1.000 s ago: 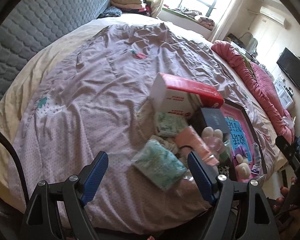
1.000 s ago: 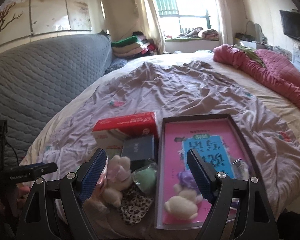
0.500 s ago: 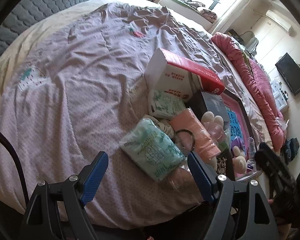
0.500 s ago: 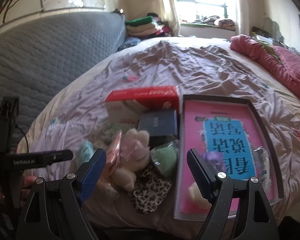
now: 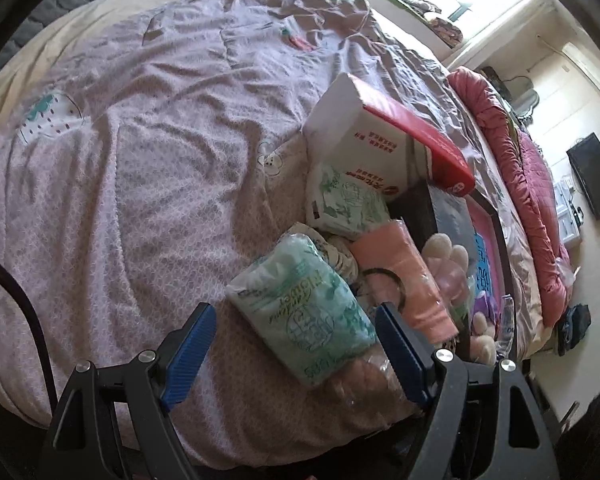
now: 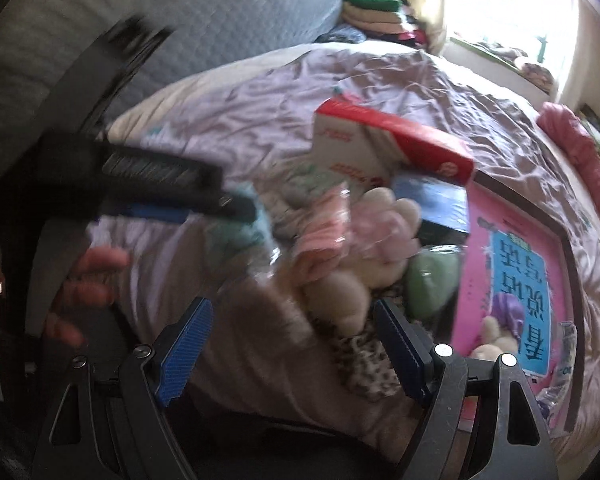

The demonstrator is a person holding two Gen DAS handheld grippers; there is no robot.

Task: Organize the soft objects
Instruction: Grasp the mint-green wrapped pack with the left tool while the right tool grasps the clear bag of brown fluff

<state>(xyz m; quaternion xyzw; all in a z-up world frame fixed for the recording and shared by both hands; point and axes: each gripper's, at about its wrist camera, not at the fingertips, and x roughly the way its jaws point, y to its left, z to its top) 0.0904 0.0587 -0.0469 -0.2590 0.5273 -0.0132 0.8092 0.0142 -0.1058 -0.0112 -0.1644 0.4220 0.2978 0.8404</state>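
Note:
A heap of soft things lies at the near edge of the bed. In the left wrist view a green-printed tissue pack (image 5: 304,316) sits just ahead of my left gripper (image 5: 300,346), which is open and above the pack without touching it. Behind it are a second tissue pack (image 5: 346,202), a pink wrapped cloth (image 5: 400,276) and a plush paw toy (image 5: 448,256). The blurred right wrist view shows my right gripper (image 6: 290,342) open over the plush toy (image 6: 364,252), a green pouch (image 6: 432,280) and a leopard-print cloth (image 6: 364,364). The left gripper (image 6: 204,200) reaches in from the left.
A red and white carton (image 5: 380,136) stands behind the heap, with a dark box (image 6: 428,200) beside it. A pink tray (image 6: 512,256) with small toys lies to the right. A rumpled pink quilt (image 5: 512,152) runs along the far side. A hand (image 6: 88,280) holds the left gripper.
Both grippers have dropped closer to the heap. The right one has swung left and rolled, so the tray slid to the right of its view. Both kept their jaws open.

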